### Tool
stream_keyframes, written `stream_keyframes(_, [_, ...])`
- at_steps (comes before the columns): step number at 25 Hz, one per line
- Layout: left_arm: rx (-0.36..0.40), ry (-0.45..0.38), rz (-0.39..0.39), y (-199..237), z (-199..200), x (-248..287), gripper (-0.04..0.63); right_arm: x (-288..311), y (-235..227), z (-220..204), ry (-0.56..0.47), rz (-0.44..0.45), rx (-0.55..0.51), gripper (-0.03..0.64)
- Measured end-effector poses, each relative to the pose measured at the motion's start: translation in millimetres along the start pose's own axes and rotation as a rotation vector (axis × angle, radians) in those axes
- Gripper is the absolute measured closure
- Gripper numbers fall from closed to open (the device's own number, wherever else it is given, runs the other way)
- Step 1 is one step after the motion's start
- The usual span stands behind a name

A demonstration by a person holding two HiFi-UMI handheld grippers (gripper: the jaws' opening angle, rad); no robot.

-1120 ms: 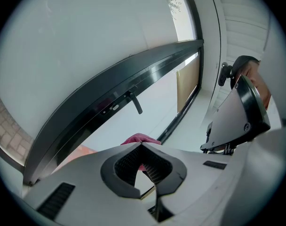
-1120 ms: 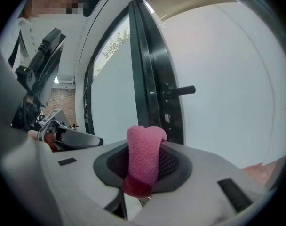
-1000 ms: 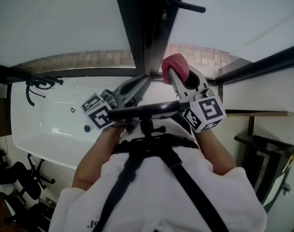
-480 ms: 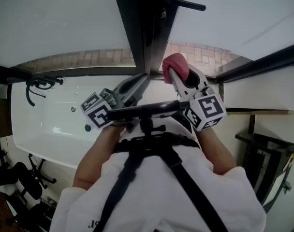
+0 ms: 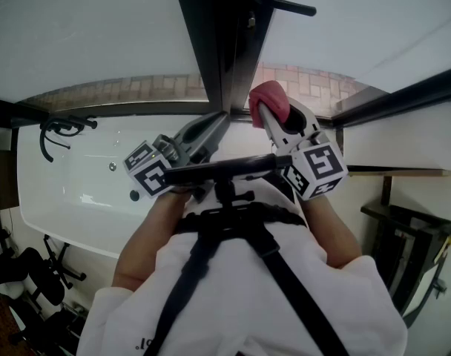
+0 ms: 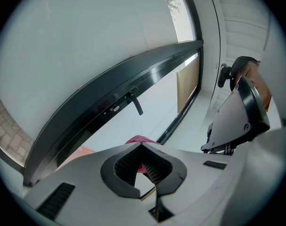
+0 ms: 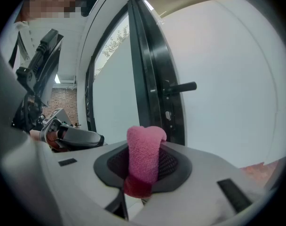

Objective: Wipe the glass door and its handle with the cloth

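Two tools. Right tool (image 7: 144, 160) clamped on one pink cloth (image 7: 145, 147). Left tool (image 6: 142, 146) jaws together, empty. One glass door (image 7: 227, 74), one black handle (image 7: 180, 86), cloth apart from handle.

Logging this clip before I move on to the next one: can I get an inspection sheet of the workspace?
Surface: glass door, pale panes in a dark frame; no smears can be told.
Job's things: handle, no gripper on it; pink cloth held near the frame, contact cannot be told.
Clutter: nothing seen.
Grippers: right gripper shut on the pink cloth; left gripper shut, empty.
Cables: nothing seen.
Surroundings: white tub at left; brick paving beyond the glass.
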State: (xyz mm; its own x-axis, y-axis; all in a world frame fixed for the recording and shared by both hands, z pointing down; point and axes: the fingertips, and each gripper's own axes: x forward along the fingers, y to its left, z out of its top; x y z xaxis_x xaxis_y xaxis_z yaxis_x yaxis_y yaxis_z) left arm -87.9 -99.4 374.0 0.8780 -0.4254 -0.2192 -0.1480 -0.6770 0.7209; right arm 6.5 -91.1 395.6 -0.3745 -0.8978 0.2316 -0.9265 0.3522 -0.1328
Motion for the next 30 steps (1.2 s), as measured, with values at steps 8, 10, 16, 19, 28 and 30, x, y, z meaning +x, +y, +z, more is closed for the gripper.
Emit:
stream_keyframes(8, [-0.002, 0.004, -0.002, -0.4, -0.4, 0.0, 0.603, 0.0, 1.8, -2.6, 0.009, 0.002, -0.01, 0.525])
stream_keyframes(10, [-0.002, 0.004, -0.003, -0.6, -0.7, -0.1, 0.603, -0.2, 1.2, -4.7, 0.012, 0.006, -0.023, 0.525])
stream_keyframes(16, [-0.001, 0.001, -0.002, -1.3, -0.3, -0.3, 0.603, -0.9, 2.9, -2.4, 0.012, 0.001, -0.013, 0.525])
stream_keyframes(19, [0.0, 0.002, 0.0, -1.3, -0.8, -0.5, 0.603, -1.1, 2.4, -4.4, 0.013, 0.004, -0.02, 0.525])
stream_keyframes(28, [-0.001, 0.002, -0.003, -2.3, -1.2, 0.7, 0.603, -2.0, 2.4, -4.1, 0.015, -0.002, -0.018, 0.525])
stream_keyframes(30, [0.0, 0.002, -0.004, -2.5, -1.5, 1.0, 0.603, -2.4, 2.1, -4.5, 0.016, -0.002, -0.018, 0.525])
